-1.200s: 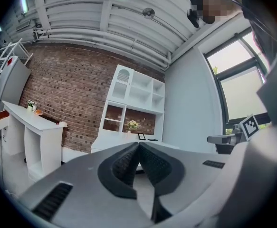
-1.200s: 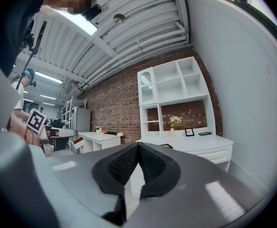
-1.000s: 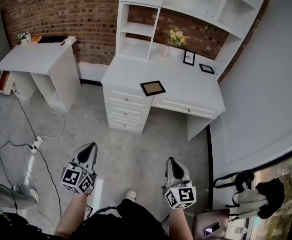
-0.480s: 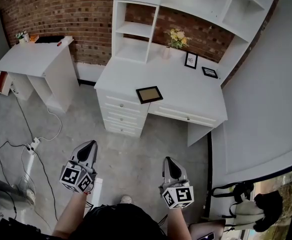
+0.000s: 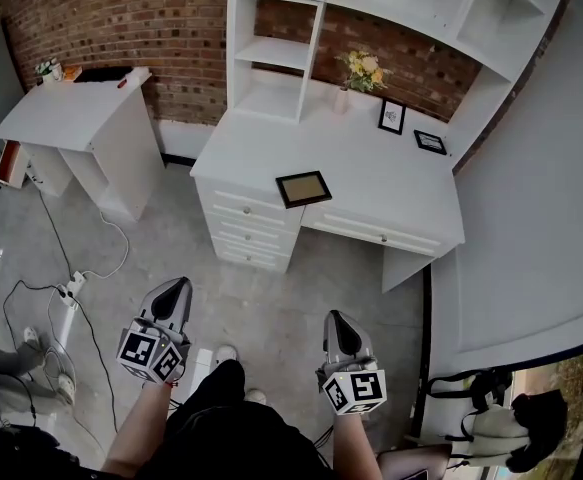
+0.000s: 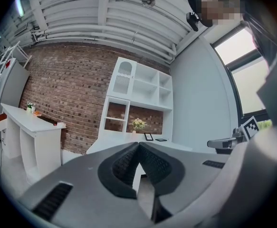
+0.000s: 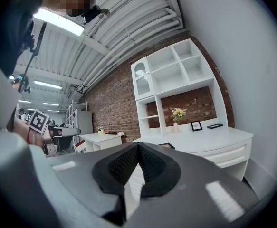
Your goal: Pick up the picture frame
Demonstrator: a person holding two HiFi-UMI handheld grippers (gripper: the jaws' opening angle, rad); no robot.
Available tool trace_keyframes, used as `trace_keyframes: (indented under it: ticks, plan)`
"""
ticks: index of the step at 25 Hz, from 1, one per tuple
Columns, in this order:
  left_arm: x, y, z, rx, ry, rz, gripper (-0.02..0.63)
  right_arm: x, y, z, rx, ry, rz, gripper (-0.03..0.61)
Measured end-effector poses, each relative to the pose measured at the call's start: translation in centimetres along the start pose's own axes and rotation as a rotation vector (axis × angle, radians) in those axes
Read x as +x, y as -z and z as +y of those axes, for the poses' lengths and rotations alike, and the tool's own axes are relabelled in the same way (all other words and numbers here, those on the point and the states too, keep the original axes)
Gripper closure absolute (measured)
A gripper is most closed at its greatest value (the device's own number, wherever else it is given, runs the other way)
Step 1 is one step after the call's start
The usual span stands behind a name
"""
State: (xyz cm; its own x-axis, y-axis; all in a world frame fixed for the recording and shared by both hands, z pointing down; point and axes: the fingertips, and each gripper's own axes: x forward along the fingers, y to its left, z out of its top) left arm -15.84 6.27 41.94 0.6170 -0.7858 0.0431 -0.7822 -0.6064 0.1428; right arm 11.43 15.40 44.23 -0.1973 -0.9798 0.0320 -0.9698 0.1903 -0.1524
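A dark picture frame (image 5: 303, 188) with a tan inset lies flat near the front edge of the white desk (image 5: 391, 183); in the right gripper view the frame (image 7: 166, 146) shows as a thin dark edge. Two smaller frames stand or lie at the desk's back: one upright (image 5: 392, 116), one flat (image 5: 430, 142). My left gripper (image 5: 179, 290) is shut and empty, held level above the floor well short of the desk. My right gripper (image 5: 336, 321) is likewise shut on nothing, beside it.
A vase of yellow flowers (image 5: 359, 71) stands by the white shelf unit (image 5: 271, 58). A second white table (image 5: 71, 113) is at the left. Cables and a power strip (image 5: 69, 290) lie on the grey floor. A grey wall (image 5: 531, 218) bounds the right.
The view has shifted forward and the desk sits slightly lower and larger in the head view. A foot has stepped forward between the grippers. Both grippers stay shut.
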Motion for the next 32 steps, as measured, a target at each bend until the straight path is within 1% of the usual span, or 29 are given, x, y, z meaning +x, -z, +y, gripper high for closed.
trace_keyframes:
  ticks: [3,7,15,19,28,32]
  plan:
    - [1.6,0.4,0.4,-0.012,0.004,-0.002,0.611,0.9,0.3,-0.5,0.005,0.002,0.005,0.575]
    - [4.9,0.6,0.4,-0.009,0.046,0.002,0.611,2.8,0.5,-1.9,0.017,0.027,0.011,0.575]
    - [11.7,-0.8,2.8,-0.011,0.099,-0.012,0.611,8.3,0.1,-4.0,0.040,0.061,0.021,0.575]
    - [14.2,-0.4,3.6,-0.009,0.124,0.014,0.611,10.4,0.8,-4.5,0.058,0.073,0.048,0.575]
    - [19.0,0.6,6.6,-0.022,0.147,0.064,0.611,14.6,2.8,-6.2,0.101,0.109,0.109,0.575]
    - [20.9,1.2,7.4,-0.024,0.180,0.084,0.611,16.5,3.6,-6.5,0.126,0.123,0.124,0.575]
